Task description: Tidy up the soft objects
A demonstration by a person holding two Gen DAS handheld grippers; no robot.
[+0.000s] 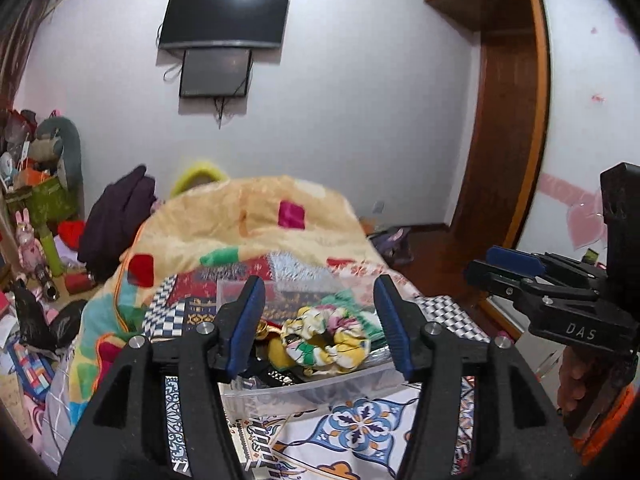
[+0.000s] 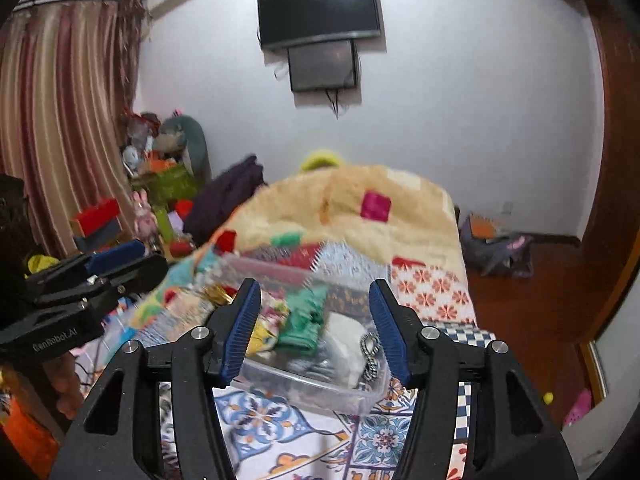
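Fingers [image 2: 244, 330] across blurred bin [image 2: 320, 390] contents

Bedroom | white wall [image 1: 360, 120] w/ two dark screens [image 1: 224, 16] | striped curtain [image 2: 60, 120] at left | wood wardrobe [image 1: 512, 140] at rt | dark wood floor [image 2: 532, 300]

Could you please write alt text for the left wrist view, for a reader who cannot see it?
The left tongs stand open and empty above a clear plastic box of soft items, with a floral scrunchie on top. The box sits on a patterned bed with a cream blanket heaped behind it. The right tongs show at the right edge, and a television hangs on the far wall.
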